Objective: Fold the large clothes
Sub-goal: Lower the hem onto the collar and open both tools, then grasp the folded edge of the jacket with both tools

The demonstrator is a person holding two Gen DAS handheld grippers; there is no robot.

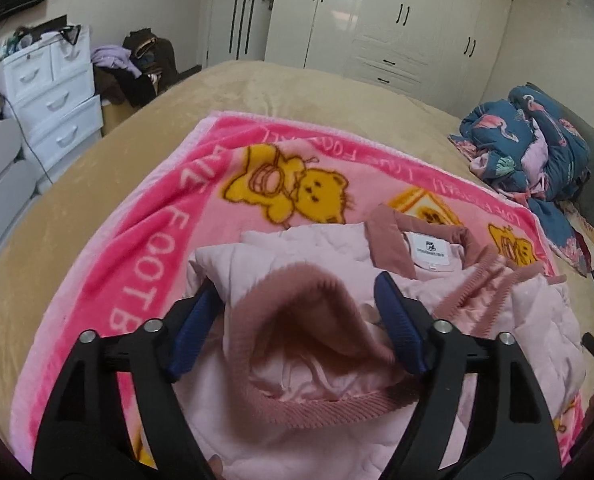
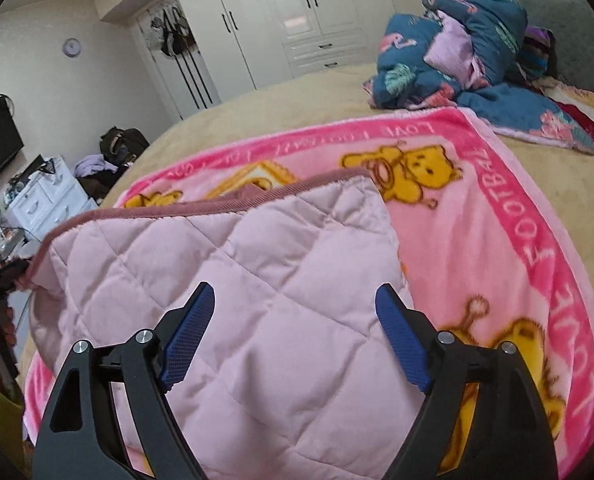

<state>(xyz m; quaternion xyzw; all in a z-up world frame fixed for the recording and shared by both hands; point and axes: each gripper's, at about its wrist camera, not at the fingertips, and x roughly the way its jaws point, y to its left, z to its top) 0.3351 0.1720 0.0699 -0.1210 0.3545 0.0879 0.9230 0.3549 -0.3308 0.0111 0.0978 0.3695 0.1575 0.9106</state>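
While the pale pink quilted jacket (image 2: 257,280) with dusty-rose ribbed trim lies on the bright pink fleece blanket (image 2: 497,240) printed with yellow bears, both tools are seen spread wide above it. The left gripper (image 1: 297,308) is held with its blue pads apart on either side of a rose ribbed cuff (image 1: 297,292), and no pinch on the fabric is seen. The right gripper (image 2: 295,312) is likewise splayed over the quilted panel, nothing clamped. The jacket's ribbed hem edge (image 2: 217,200) is turned toward the far side in the right wrist view; the collar with its white label (image 1: 429,246) is seen in the left wrist view. Blanket margin is left free to the right of the jacket, and bare tan bedspread (image 1: 297,92) is visible beyond the blanket's far edge. A crumpled blue flamingo-print quilt (image 2: 457,40) is heaped at the far right, well apart.
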